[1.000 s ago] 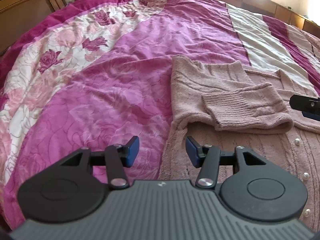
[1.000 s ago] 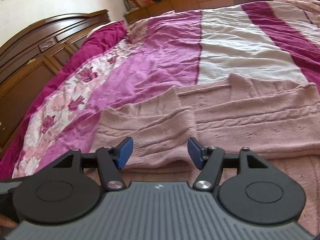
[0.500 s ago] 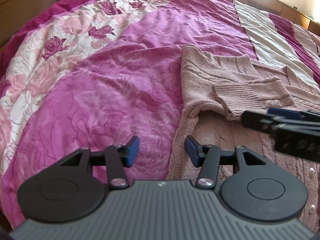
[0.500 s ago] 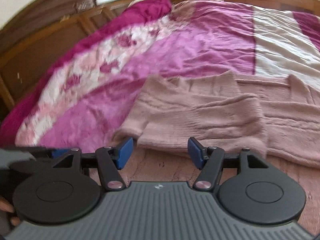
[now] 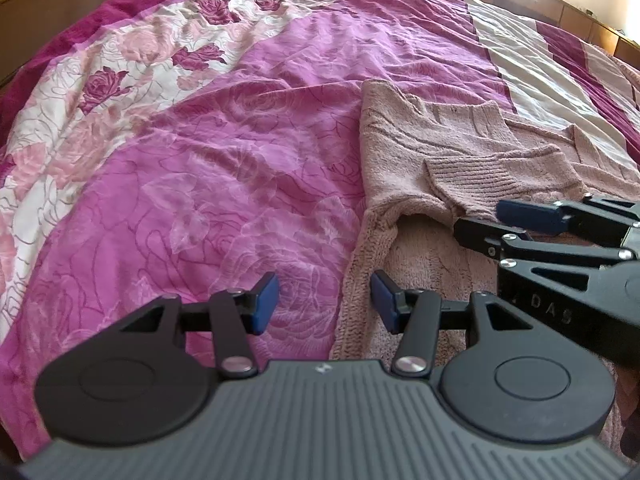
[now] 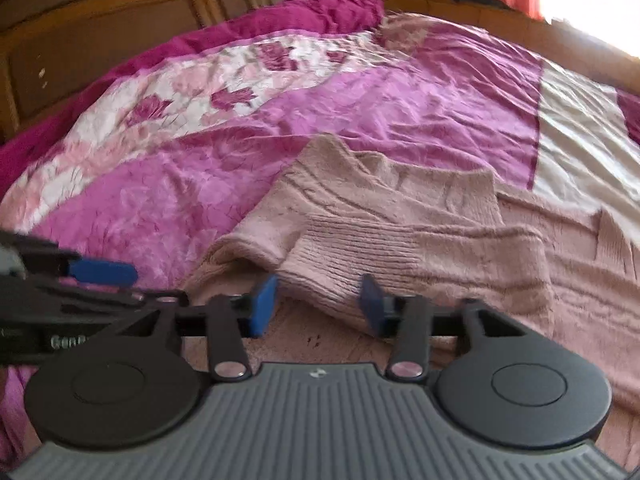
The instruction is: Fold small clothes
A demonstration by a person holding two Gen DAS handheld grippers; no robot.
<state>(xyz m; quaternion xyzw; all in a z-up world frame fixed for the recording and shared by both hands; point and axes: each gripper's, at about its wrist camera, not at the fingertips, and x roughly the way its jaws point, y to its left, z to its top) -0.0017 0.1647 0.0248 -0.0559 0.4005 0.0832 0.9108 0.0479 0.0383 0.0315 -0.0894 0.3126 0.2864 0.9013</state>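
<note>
While both views take in the pink floral bedspread [image 5: 240,168] with the dusty-pink cardigan [image 6: 580,280] spread on it, only the right wrist view shows the wooden headboard [image 6: 100,40]. Its right gripper [image 6: 318,304] has just been closing, jaws flanking the folded-over sleeve cuff [image 6: 360,264]; whether the pads press it, I cannot tell. The left gripper [image 5: 325,303] hangs half open and empty over the cardigan's edge.

The right gripper [image 6: 316,306] is brought across to the ribbed cuff [image 6: 352,268] of the folded sleeve, its jaws just narrowed around that cuff's edge.
</note>
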